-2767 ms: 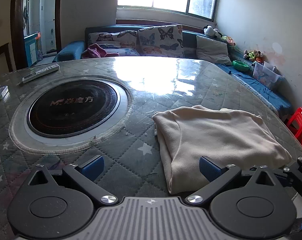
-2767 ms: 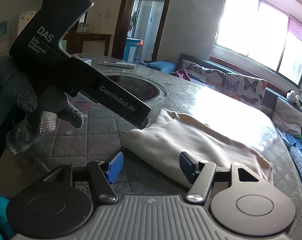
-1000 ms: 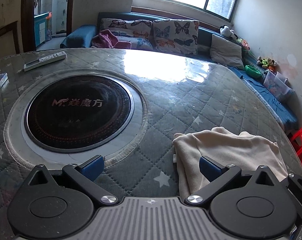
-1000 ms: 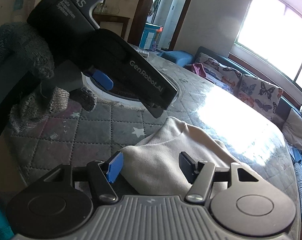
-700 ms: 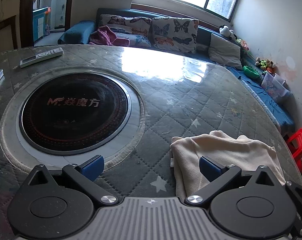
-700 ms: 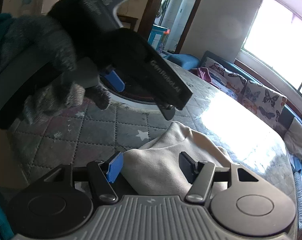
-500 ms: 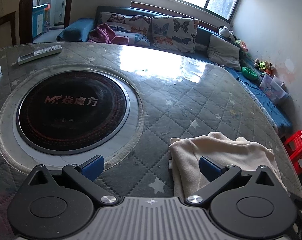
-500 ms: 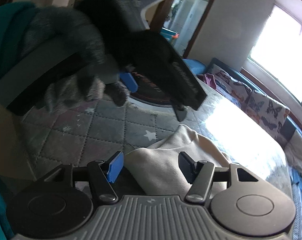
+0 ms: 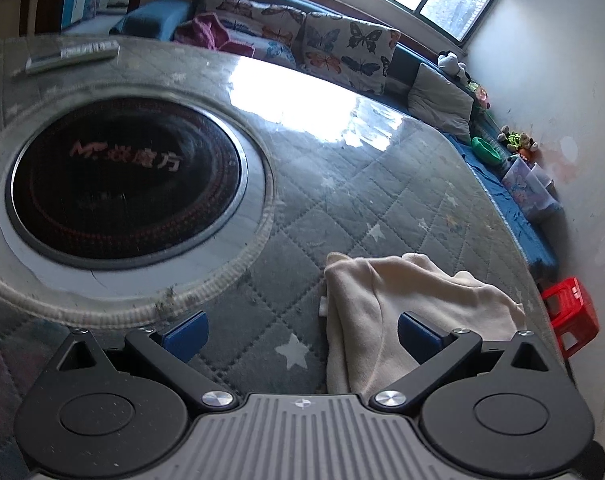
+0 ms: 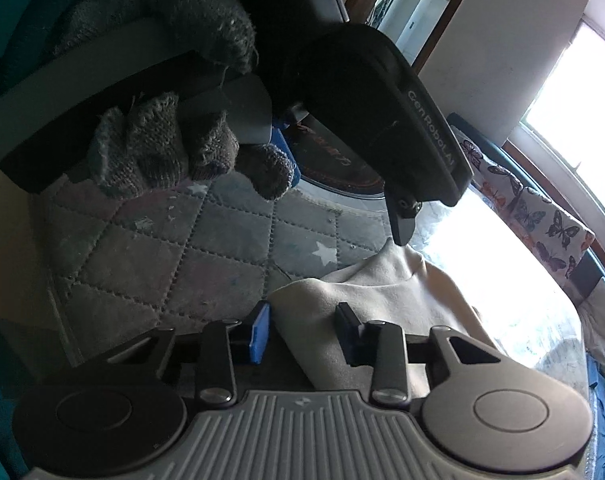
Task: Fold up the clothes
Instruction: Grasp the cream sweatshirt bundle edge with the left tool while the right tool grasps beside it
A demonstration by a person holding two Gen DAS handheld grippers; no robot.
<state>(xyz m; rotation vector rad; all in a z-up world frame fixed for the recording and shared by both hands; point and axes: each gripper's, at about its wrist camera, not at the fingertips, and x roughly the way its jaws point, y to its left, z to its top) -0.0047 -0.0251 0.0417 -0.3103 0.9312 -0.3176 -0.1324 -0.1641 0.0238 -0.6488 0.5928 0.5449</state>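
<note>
On table (image 9: 342,184): one garment (image 9: 402,304), two cushions (image 9: 342,48)

1. The left gripper (image 9: 300,330) has black linkage arms, silver screws, blue pads and a ribbed grey base.
2. The right gripper (image 10: 302,330) is built the same.
3. A grey knitted glove covers the left hand (image 10: 174,136); a teal sleeve (image 10: 34,8) fills the upper left of the frame.
4. White "GenRobot.AI" lettering marks the black housing.

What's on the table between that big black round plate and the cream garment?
Only bare quilted table cover lies between the black plate and the cream garment, seen in the left wrist view.
</note>
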